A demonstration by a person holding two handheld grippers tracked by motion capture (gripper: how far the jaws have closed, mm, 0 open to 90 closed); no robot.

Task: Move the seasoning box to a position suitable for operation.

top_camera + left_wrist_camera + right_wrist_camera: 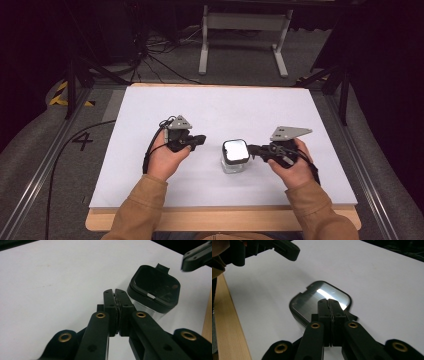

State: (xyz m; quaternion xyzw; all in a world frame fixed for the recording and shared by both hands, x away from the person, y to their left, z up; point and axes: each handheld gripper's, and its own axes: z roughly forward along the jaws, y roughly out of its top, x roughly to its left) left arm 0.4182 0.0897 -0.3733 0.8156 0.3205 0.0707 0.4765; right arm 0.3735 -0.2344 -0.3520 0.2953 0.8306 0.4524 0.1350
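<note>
Both grippers [201, 139] [253, 148] pressed together, pinching nothing. Spread right jaws before gripping jar [235, 156] lid [322, 300]; steady jar with left.

Single readable mark: numeral "4" [82, 141], dark, on grey floor [50, 150] left of white surface [215, 107], beside metal rail. Yellow-black hazard striping [61, 95] on floor farther back at left; warning pattern, no lettering. No legible text, label or brand on anything in either gripper view.
</note>
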